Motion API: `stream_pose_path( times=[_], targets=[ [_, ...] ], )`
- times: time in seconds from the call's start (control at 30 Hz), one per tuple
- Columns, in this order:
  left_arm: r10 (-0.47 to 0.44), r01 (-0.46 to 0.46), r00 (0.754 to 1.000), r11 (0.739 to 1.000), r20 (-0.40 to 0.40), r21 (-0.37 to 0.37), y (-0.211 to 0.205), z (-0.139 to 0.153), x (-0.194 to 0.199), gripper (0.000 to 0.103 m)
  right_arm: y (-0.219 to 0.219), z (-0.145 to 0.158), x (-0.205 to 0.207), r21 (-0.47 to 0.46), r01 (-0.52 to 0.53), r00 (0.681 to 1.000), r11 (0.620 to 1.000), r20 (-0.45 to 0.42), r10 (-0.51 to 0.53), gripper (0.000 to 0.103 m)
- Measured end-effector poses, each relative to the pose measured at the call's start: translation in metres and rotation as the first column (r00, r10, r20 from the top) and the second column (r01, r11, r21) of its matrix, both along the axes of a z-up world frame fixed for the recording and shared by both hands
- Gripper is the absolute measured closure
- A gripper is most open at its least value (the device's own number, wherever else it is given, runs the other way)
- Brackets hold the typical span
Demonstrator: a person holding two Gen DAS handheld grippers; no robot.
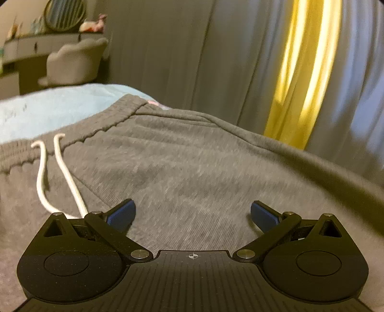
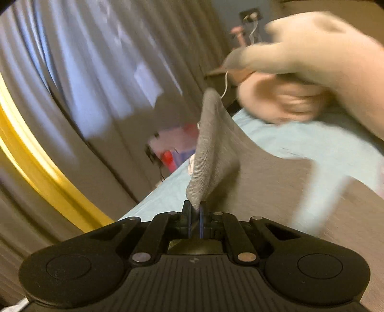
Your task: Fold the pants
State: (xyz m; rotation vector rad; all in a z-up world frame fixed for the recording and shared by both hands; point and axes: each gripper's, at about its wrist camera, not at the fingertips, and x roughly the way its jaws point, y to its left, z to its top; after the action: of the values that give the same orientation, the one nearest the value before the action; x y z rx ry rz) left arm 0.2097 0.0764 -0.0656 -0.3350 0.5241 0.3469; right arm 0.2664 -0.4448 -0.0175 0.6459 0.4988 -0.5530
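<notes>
Grey sweatpants [image 1: 192, 168] lie spread on a light blue bed [image 1: 48, 110], with the ribbed waistband [image 1: 96, 124] at the far left and a white drawstring [image 1: 60, 177] trailing toward me. My left gripper [image 1: 193, 213] is open just above the cloth, with nothing between its blue pads [image 1: 121, 213]. My right gripper [image 2: 195, 211] is shut on a cuff of the grey pants [image 2: 211, 148] and holds it lifted off the bed, with the rest of the leg [image 2: 276, 192] stretched out beyond.
Grey curtains [image 1: 168, 52] with a yellow strip [image 1: 304, 72] hang past the bed. A padded chair [image 1: 74, 64] and a vanity with a round mirror [image 1: 64, 14] stand at the far left. Plush toys [image 2: 312, 72] lie at the bed's [image 2: 300, 141] far end.
</notes>
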Motion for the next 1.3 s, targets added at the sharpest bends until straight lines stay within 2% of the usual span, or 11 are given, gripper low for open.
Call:
stream_pose_path(
  times=[0.23,0.33,0.57,0.73,0.8,0.9,0.97,1.0,1.03,1.17,1.3],
  targets=[
    [-0.063,0.084,0.994,0.966,0.092,-0.244,0.018,0.015,-0.014,0.000,-0.002,-0.054,-0.102,0.145,0.043,0.996,0.989,-0.089,-0.030,0.090],
    [-0.103,0.125,0.991,0.950,0.090,-0.288,0.028,0.022,-0.006,0.000,-0.024,-0.073,-0.114,0.261,0.104,0.994,0.960,-0.044,-0.096,0.060],
    [-0.109,0.127,0.992,0.881,0.068,-0.455,0.083,0.038,0.061,0.001,-0.050,-0.099,-0.114,0.430,0.099,0.980,0.897,0.116,-0.164,0.047],
    [-0.153,0.115,0.988,0.838,-0.028,-0.534,0.102,0.031,0.138,0.022,-0.053,-0.098,-0.100,0.402,0.053,0.985,0.914,0.127,-0.113,0.073],
    [-0.154,0.066,0.982,0.827,-0.112,-0.559,0.103,0.017,0.163,0.032,-0.054,-0.102,-0.100,0.421,0.062,0.986,0.905,0.114,-0.120,0.074],
    [-0.168,0.009,0.969,0.761,-0.183,-0.649,0.104,-0.002,0.185,0.059,-0.061,-0.107,-0.100,0.480,0.083,0.978,0.873,0.130,-0.165,0.074],
    [-0.182,-0.013,0.961,0.721,-0.208,-0.693,0.106,-0.005,0.192,0.094,-0.064,-0.107,-0.095,0.483,0.087,0.979,0.871,0.119,-0.164,0.074],
    [-0.172,-0.025,0.962,0.715,-0.210,-0.698,0.108,-0.002,0.190,0.093,-0.064,-0.104,-0.090,0.471,0.083,0.984,0.878,0.099,-0.146,0.081],
    [-0.168,-0.012,0.967,0.717,-0.190,-0.697,0.105,0.006,0.185,0.093,-0.066,-0.102,-0.083,0.465,0.073,0.990,0.882,0.070,-0.119,0.098],
    [-0.207,0.126,0.977,0.742,-0.046,-0.658,0.105,0.055,0.143,0.094,-0.076,-0.076,-0.068,0.430,0.007,1.000,0.903,0.010,-0.013,0.098],
    [-0.258,0.290,0.955,0.731,0.144,-0.617,0.117,0.100,0.061,0.094,-0.083,-0.008,-0.102,0.304,-0.087,0.988,0.949,0.145,0.044,0.098]
  ],
)
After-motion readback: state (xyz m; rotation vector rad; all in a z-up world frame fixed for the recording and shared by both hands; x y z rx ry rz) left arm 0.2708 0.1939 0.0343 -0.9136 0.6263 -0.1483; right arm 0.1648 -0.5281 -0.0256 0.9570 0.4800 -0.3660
